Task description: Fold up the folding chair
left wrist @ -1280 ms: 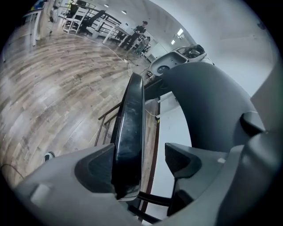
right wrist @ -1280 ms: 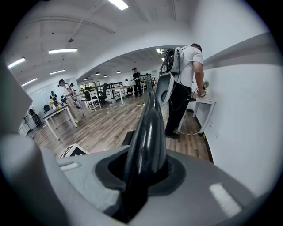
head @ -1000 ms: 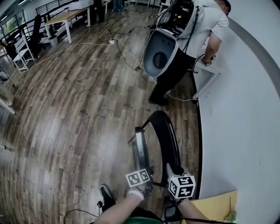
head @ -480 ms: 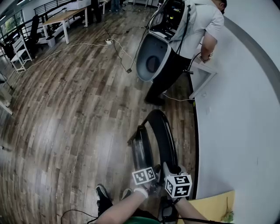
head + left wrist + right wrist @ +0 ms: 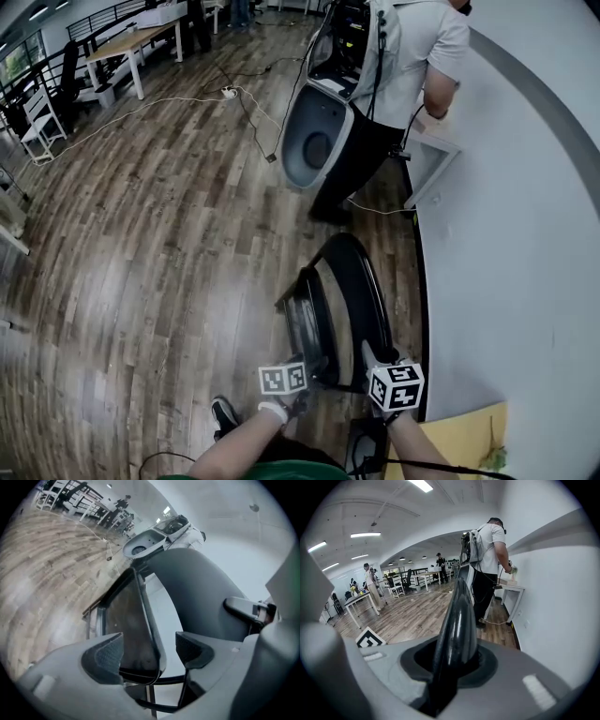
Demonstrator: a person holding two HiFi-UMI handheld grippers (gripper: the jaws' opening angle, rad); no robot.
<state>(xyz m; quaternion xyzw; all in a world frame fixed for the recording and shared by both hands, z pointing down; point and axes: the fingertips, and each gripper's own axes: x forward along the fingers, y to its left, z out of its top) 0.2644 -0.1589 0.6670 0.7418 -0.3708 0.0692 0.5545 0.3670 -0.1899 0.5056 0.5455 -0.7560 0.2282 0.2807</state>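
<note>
**Folding chair** (image 5: 367,300): black, standing on the wood floor (image 5: 169,234) just beside the white wall (image 5: 516,281), at your feet. Its seat (image 5: 307,323) is swung up near the backrest (image 5: 457,616), with a narrow gap left between the 2 panels.

**Grippers:** Your right gripper (image 5: 454,663) pinches the upper edge of the backrest, pads tight on it. Your left gripper (image 5: 146,651) has its jaws spread. The seat's rim lies between the pads, and as far as that view shows neither pad presses on it.

**Change:** Compared with half a second ago, the left gripper's marker cube (image 5: 282,379) now sits farther from the right gripper's cube (image 5: 396,386). The gap between seat and backrest looks no narrower.

**Judgement:** The fold is nearly done but not closed. With your left grip loose, the seat could swing back down.

**Surroundings:** A person (image 5: 412,66) stands farther along the wall, well apart from the chair.
</note>
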